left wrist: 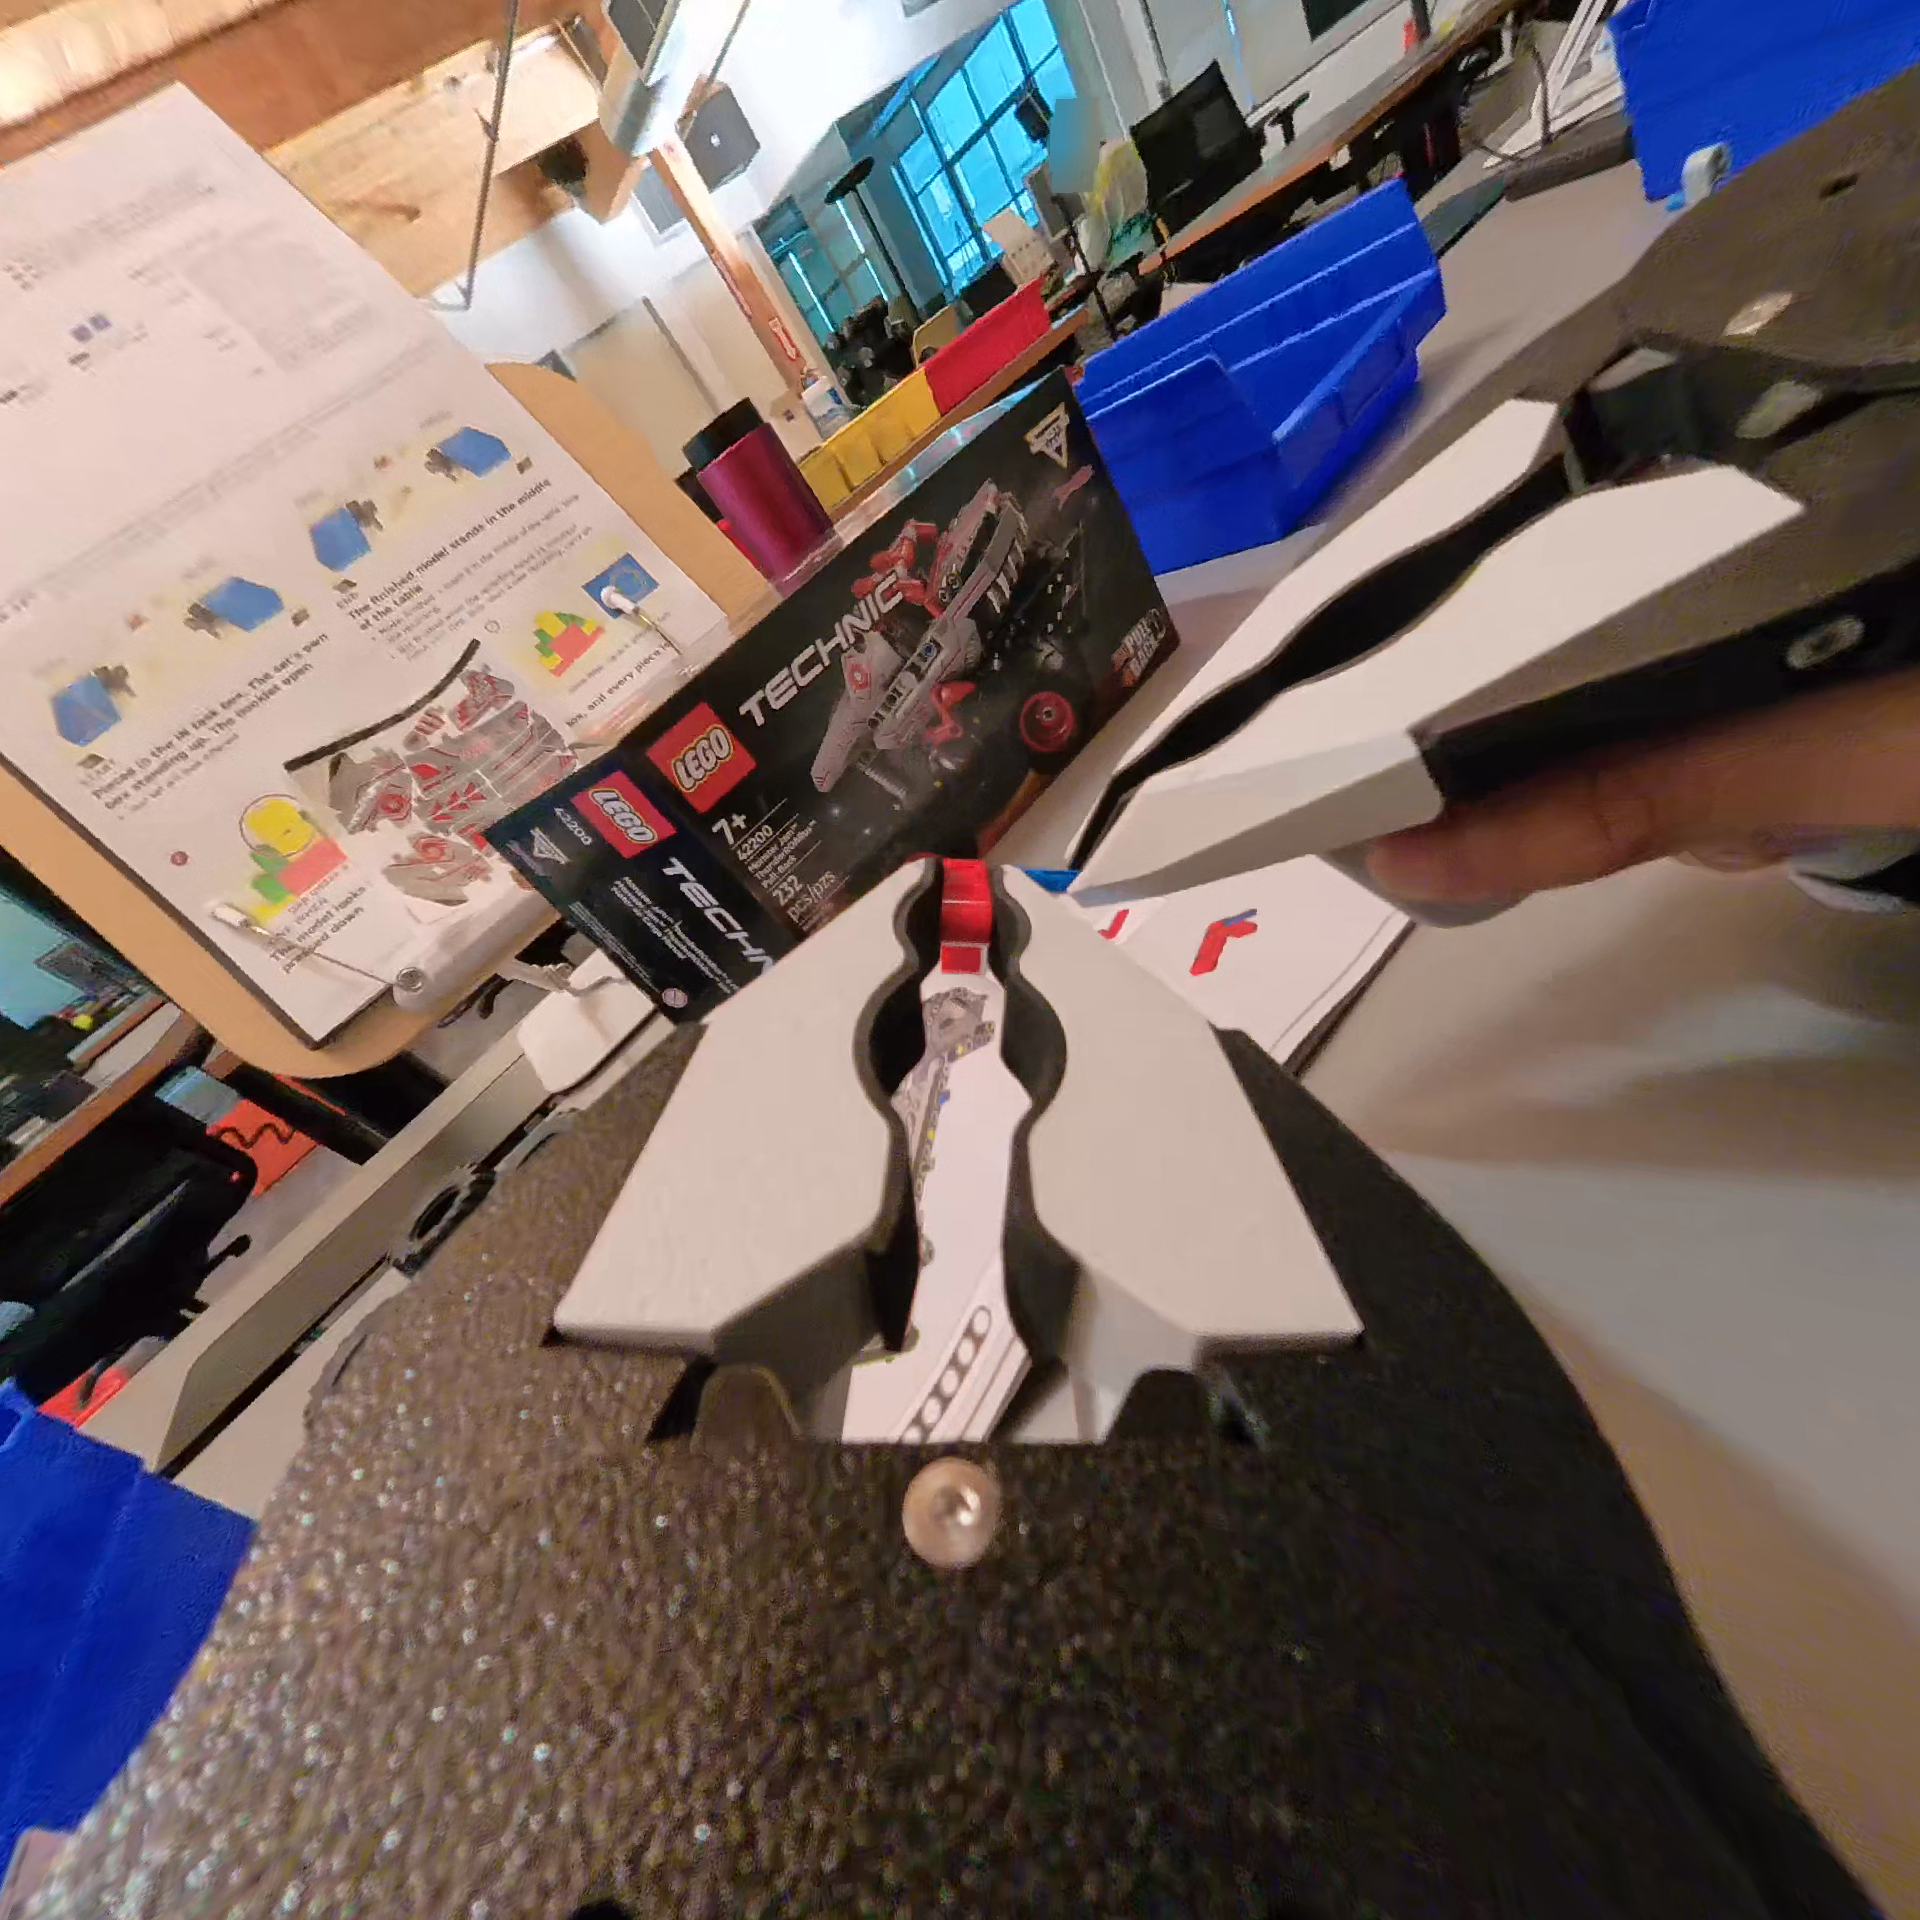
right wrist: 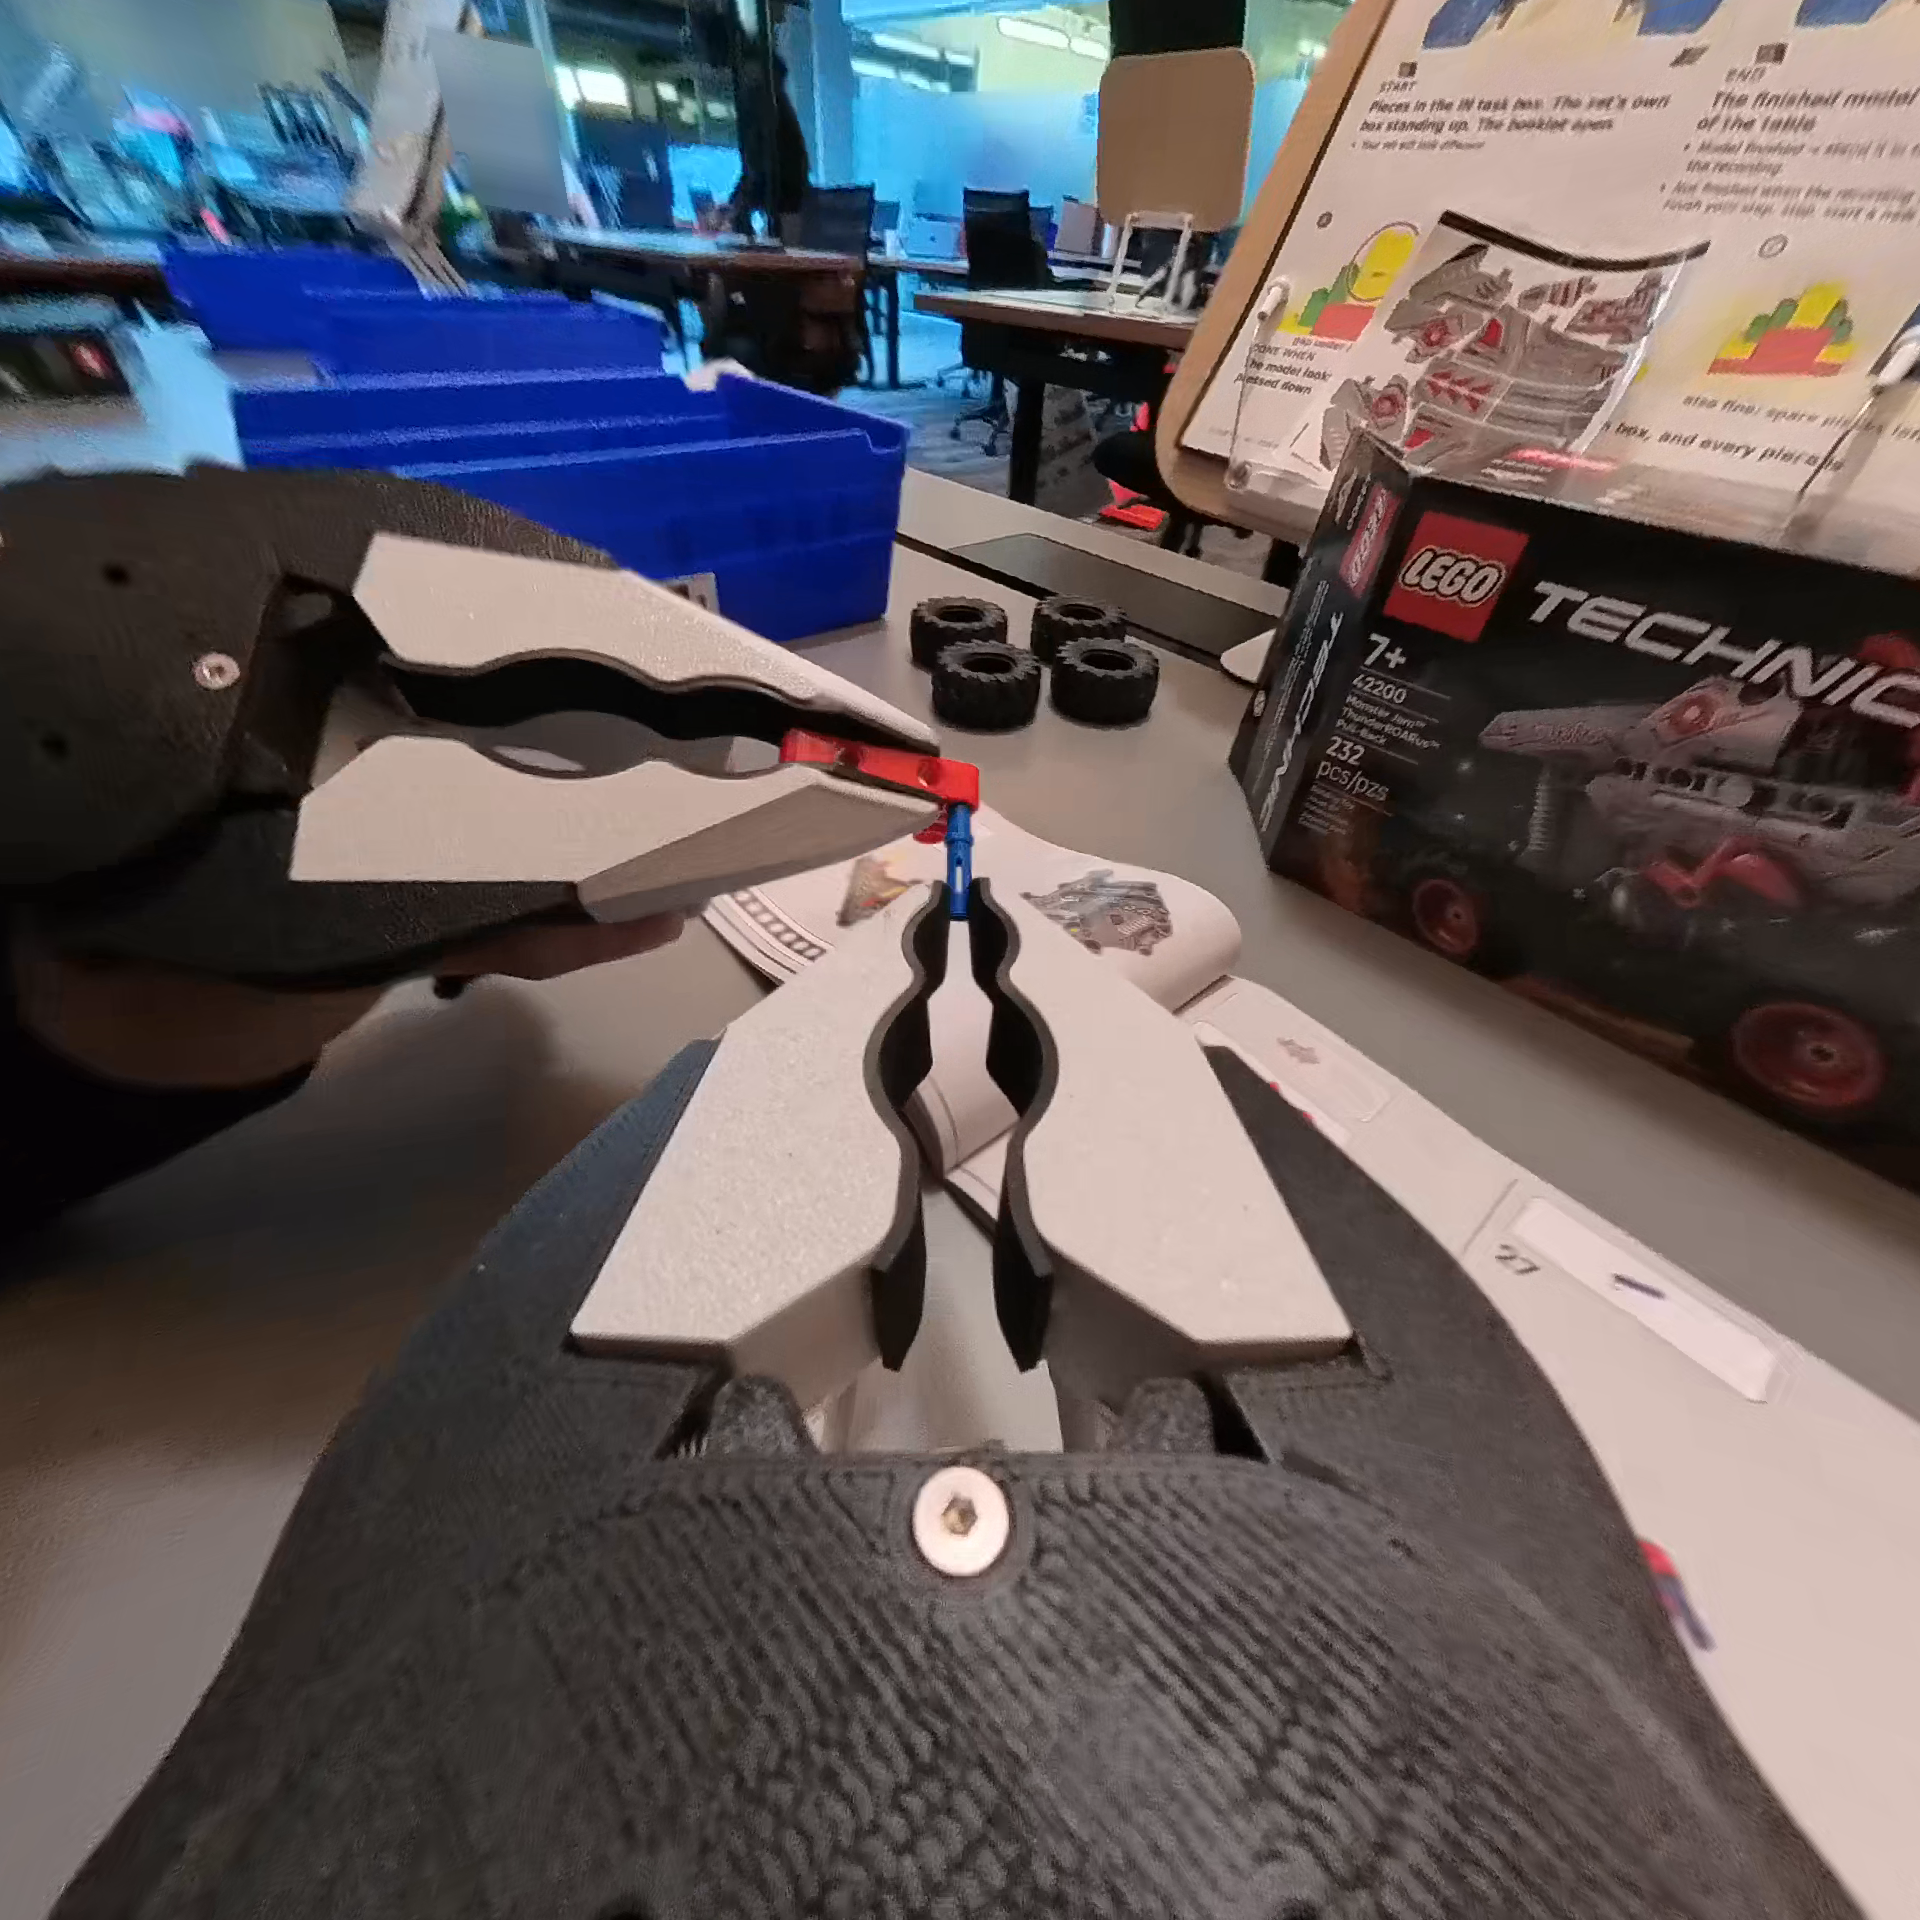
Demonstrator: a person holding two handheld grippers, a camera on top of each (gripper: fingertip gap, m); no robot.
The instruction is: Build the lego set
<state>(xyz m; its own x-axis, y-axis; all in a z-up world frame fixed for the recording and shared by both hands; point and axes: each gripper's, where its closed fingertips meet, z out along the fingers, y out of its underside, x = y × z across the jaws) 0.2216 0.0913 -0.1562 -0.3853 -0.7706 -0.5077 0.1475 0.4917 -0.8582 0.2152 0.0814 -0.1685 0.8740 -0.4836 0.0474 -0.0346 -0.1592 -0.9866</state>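
My left gripper (left wrist: 961, 871) is shut on a small red beam (left wrist: 962, 914), held above the open instruction booklet (left wrist: 1278, 956). In the right wrist view the left gripper (right wrist: 920, 774) comes in from the left with the red beam (right wrist: 894, 767) sticking out of its tips. My right gripper (right wrist: 956, 896) is shut on a thin blue pin (right wrist: 957, 847) that stands upright. The pin's top end meets the underside of the beam's free end. The right gripper (left wrist: 1089, 875) also shows in the left wrist view, tips beside the beam; the pin is hidden there.
The set's black box (right wrist: 1610, 748) stands at the right, behind the booklet (right wrist: 1122, 914). Several black tyres (right wrist: 1039, 665) lie on the table beyond the grippers. Blue bins (right wrist: 582, 457) stand at the back left. A board with an instruction sheet (right wrist: 1558, 260) leans behind the box.
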